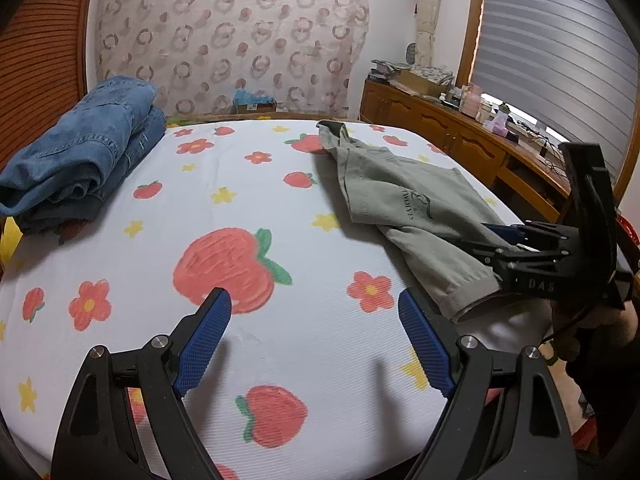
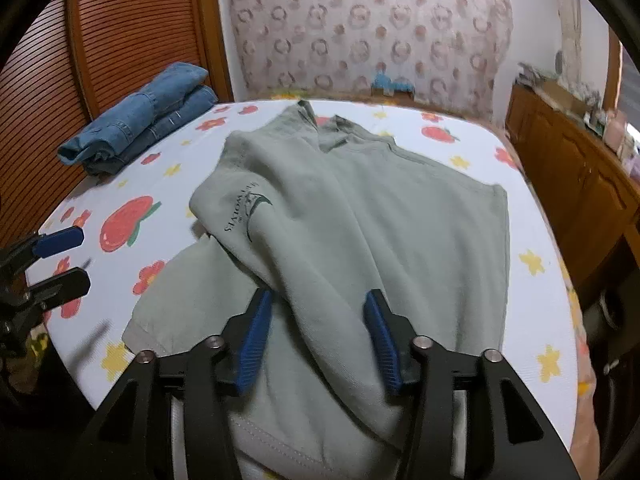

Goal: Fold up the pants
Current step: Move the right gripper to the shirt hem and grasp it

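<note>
Right gripper [image 2: 318, 332]: jaws wide, astride a raised ridge of the green pants [image 2: 360, 208], holding nothing yet.
Left gripper [image 1: 316, 332]: jaws wide, empty, above the bare bed sheet [image 1: 280, 184].
Pants: spread crumpled on the right part of the bed, one leg lying across the other.
Step advice: I think the right should close low on the ridge, the left take the hem edge, then pull flat.
Room: folded jeans [image 1: 80, 152] at the far left corner, wooden cabinet [image 1: 460, 140] on the right, patterned curtain [image 1: 232, 40] behind.
</note>
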Demonstrator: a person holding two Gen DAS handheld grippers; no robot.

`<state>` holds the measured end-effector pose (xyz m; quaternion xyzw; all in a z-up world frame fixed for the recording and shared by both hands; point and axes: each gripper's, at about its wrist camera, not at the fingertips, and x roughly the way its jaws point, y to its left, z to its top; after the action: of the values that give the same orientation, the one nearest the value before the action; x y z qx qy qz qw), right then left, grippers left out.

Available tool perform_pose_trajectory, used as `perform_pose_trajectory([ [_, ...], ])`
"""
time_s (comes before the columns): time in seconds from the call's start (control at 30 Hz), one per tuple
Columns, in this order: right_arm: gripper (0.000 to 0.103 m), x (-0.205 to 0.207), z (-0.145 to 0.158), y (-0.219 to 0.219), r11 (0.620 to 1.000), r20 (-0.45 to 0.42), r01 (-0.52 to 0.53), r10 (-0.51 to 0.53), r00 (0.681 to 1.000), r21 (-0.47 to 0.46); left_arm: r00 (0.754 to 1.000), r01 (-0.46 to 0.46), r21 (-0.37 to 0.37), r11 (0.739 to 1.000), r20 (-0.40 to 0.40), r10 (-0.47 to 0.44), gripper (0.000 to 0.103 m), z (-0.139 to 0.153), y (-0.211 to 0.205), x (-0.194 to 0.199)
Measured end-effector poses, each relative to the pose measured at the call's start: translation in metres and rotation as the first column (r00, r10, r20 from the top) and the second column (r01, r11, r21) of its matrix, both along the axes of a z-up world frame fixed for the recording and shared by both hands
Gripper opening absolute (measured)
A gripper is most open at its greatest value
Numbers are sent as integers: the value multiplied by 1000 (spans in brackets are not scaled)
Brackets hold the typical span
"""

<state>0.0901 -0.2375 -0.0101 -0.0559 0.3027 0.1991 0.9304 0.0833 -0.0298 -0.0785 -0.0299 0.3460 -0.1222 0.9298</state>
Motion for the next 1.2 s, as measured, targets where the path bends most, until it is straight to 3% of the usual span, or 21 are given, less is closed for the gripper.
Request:
perform_pose_trajectory([
  [0.33, 74, -6, -5, 16, 999, 43, 11, -9, 999, -49, 1000, -8, -9, 1000, 7, 8, 86, 2, 6, -1],
  [0.53, 75, -2, 2, 21, 997, 2, 15, -15, 1000, -77, 1000, -21, -14, 1000, 7, 21, 86, 1, 14, 0],
  [0.73, 75, -11, 26, 33, 994, 46, -51, 56, 997, -101, 999, -34, -25, 999, 7, 34, 86, 1, 21, 0],
  [0.83, 69, -9, 33, 50, 987, 49, -97, 105, 993, -130, 999, -36, -26, 999, 10, 36, 86, 2, 24, 0],
  [0.97, 51, 1, 37, 75, 973, 40, -163, 171, 984, -161, 999, -42, -29, 999, 8, 42, 86, 1, 27, 0],
  [1.2, 43, 30, 37, 102, 952, -16, -249, 250, 968, -178, 998, -56, -41, 998, 7, 56, 86, 0, 35, -1],
])
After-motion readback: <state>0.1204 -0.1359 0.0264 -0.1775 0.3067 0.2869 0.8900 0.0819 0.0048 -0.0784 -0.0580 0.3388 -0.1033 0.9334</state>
